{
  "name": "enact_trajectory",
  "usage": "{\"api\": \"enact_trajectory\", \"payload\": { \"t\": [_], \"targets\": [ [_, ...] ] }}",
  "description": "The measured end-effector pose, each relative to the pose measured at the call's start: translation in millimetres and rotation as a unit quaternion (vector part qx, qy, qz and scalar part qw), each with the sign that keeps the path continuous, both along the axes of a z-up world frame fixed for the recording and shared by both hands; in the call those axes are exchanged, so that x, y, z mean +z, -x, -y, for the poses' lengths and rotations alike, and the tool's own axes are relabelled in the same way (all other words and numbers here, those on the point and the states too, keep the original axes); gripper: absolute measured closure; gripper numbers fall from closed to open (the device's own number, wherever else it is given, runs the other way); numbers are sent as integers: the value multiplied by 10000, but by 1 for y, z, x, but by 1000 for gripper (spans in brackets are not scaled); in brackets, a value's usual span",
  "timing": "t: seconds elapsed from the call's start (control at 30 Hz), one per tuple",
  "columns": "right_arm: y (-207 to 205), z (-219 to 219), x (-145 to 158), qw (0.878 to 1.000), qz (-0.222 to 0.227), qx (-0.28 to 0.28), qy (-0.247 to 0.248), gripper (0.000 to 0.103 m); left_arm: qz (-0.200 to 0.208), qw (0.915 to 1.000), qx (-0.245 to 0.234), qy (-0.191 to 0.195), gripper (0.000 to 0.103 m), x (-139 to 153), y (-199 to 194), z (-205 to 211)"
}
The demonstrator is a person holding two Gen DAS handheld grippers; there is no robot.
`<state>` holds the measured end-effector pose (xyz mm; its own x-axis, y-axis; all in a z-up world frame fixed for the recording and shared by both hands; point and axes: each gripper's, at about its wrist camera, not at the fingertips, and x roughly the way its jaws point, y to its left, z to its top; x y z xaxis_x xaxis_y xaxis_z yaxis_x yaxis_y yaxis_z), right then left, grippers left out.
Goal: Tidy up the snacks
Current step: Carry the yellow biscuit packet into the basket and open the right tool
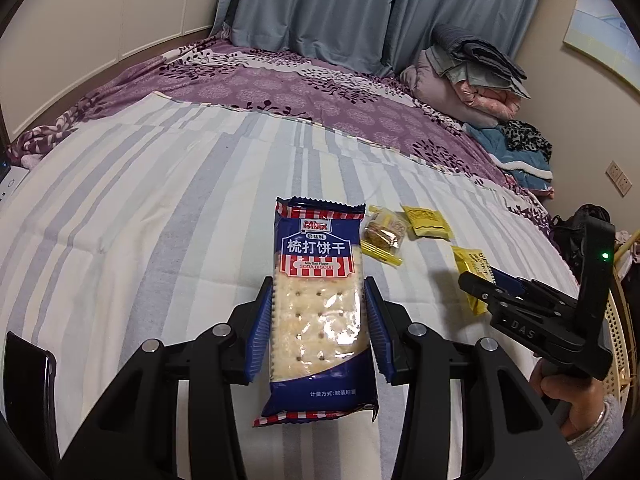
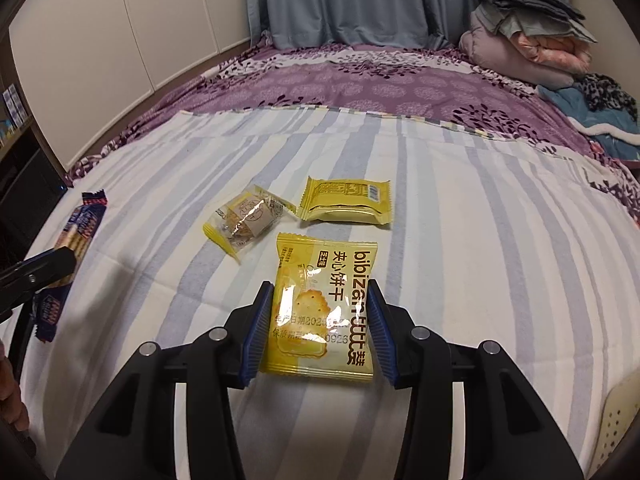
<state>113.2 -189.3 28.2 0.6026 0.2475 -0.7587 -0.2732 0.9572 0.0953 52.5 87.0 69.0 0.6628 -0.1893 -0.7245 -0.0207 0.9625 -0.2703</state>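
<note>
A blue soda biscuit pack (image 1: 320, 312) lies on the striped sheet (image 1: 160, 208) between the pads of my left gripper (image 1: 319, 292), which touch its long edges. A yellow sandwich-biscuit packet (image 2: 324, 312) sits between the pads of my right gripper (image 2: 320, 300), gripped by its sides. Two more small yellow snacks lie beyond: a clear-fronted one (image 2: 246, 220) and a sealed one (image 2: 347, 205). In the left wrist view the right gripper (image 1: 486, 280) shows at the right, holding the yellow packet (image 1: 474, 270). The biscuit pack also shows at the left of the right wrist view (image 2: 78, 232).
A purple floral bedcover (image 1: 320, 80) lies beyond the striped sheet. Folded blankets and clothes (image 1: 476, 76) are piled at the far right corner. Blue curtains (image 1: 340, 4) hang behind. A perforated cream basket (image 1: 618, 344) stands at the bed's right edge.
</note>
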Motion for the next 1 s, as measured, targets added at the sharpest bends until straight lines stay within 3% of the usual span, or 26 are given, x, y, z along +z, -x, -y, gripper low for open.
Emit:
{"api": "enact_trajectory", "payload": {
  "t": [0.53, 1.0],
  "targets": [
    [75, 60, 59, 9958, 664, -385, -502, 57, 296, 9986, -428, -89, 59, 33, 22, 38],
    [134, 133, 99, 9853, 1216, -1002, -655, 57, 511, 9944, -912, -165, 59, 55, 40, 84]
  ]
}}
